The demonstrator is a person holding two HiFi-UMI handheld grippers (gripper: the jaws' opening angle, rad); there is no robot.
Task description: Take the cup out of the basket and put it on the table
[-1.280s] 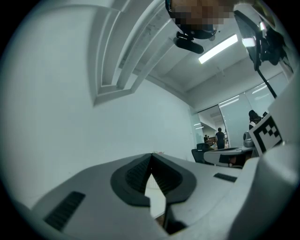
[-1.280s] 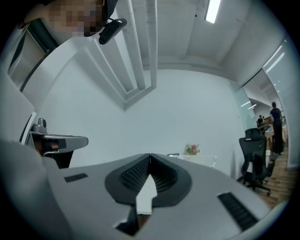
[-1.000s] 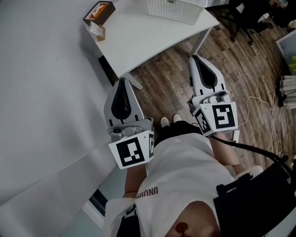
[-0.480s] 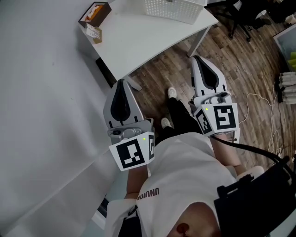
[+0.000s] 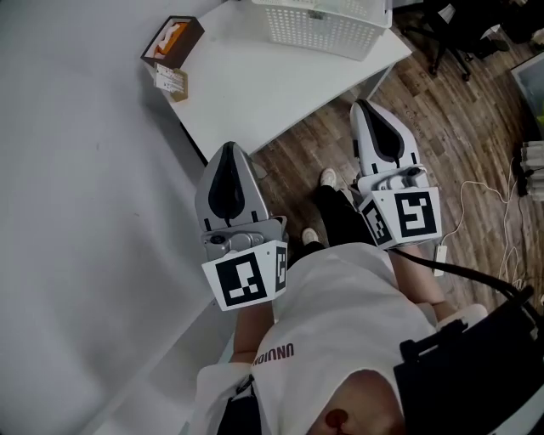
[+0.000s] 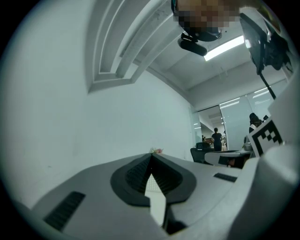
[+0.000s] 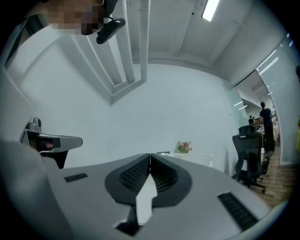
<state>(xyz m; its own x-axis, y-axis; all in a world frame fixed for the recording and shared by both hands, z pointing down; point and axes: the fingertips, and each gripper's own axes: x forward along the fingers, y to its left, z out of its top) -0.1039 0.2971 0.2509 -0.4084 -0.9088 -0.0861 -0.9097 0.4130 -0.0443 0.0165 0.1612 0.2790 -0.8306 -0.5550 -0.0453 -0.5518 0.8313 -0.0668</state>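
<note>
Wood-plank floor (image 5: 442, 127) lies under your feet, and a white worktop (image 5: 255, 93) stands ahead of you at twelve o'clock, against a plain pale wall.

You cannot see the cup in any view. If it is where the task says, it sits inside the white mesh basket (image 5: 327, 25) at the far end of the worktop, at about one o'clock from you. The head view shows only the basket's near wall and a strip of its rim, so its contents cannot be made out.

At eleven o'clock, on the worktop's left edge, stands a small brown box (image 5: 172, 38) with something orange in it, and a small card (image 5: 170, 82) just beside it. The rest of the worktop is bare white, so you should have room to set the cup down.

Your left gripper (image 5: 229, 149) is held at waist height with its tip over the worktop's near corner, well apart from the basket. Your right gripper (image 5: 365, 106) points over the floor beside the worktop's right edge, also short of the basket. In each gripper view the jaws are pressed together at the tips with nothing between them.

As a judgement, nothing of the task is done: you are only approaching. You have yet to reach the basket, spread one pair of jaws, find the cup, lift it clear of the rim and stand it on the worktop.
</note>
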